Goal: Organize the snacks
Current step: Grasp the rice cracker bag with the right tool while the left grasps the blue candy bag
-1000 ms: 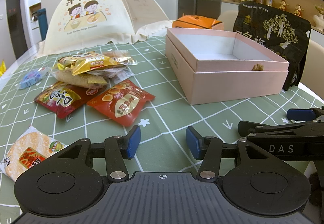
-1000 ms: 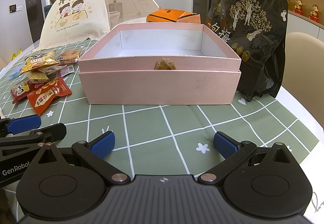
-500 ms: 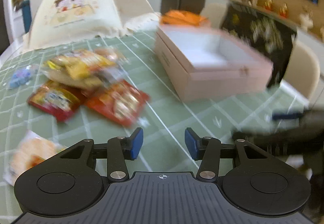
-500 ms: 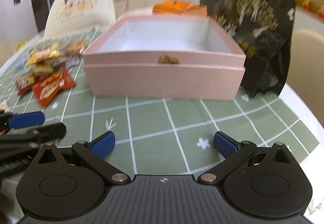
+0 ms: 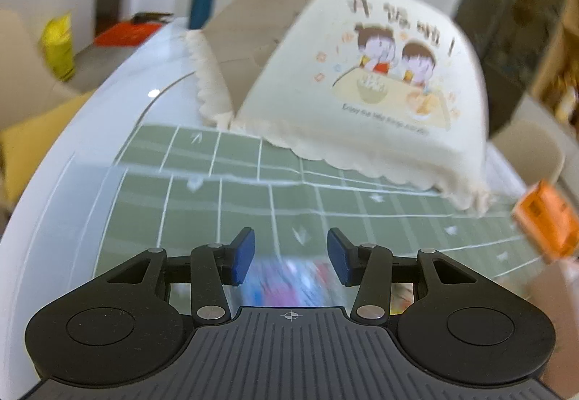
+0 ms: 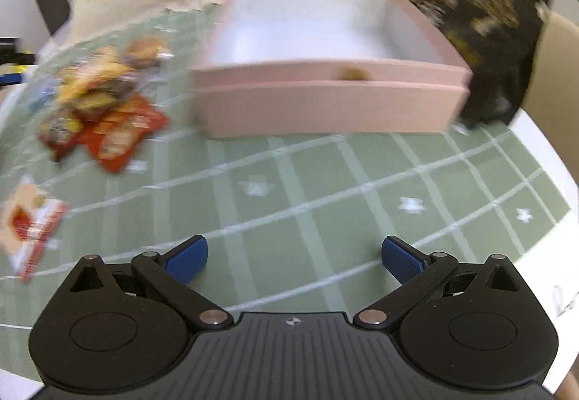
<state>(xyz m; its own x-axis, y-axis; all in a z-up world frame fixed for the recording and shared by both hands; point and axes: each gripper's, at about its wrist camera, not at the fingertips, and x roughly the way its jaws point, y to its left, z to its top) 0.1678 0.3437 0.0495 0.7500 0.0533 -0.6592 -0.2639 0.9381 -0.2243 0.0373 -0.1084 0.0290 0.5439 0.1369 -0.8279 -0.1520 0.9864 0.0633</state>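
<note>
Blurring hides a bluish packet (image 5: 286, 278) under the closing, empty left tool (image 5: 290, 257); right tool (image 6: 294, 259) wide, empty.

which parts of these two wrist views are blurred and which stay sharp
Left wrist view: the left gripper is sharp, the food cover and a colourful packet under the fingers are smeared. Right wrist view: the right gripper is crisp, the pink box and snack pile streak sideways.

The left gripper (image 5: 290, 260) tilts down toward the table, its blue pads partly apart; its jaws have just been closing, pressing on nothing. The right gripper (image 6: 294, 259) angles down more steeply, jaws spread wide and empty.
</note>
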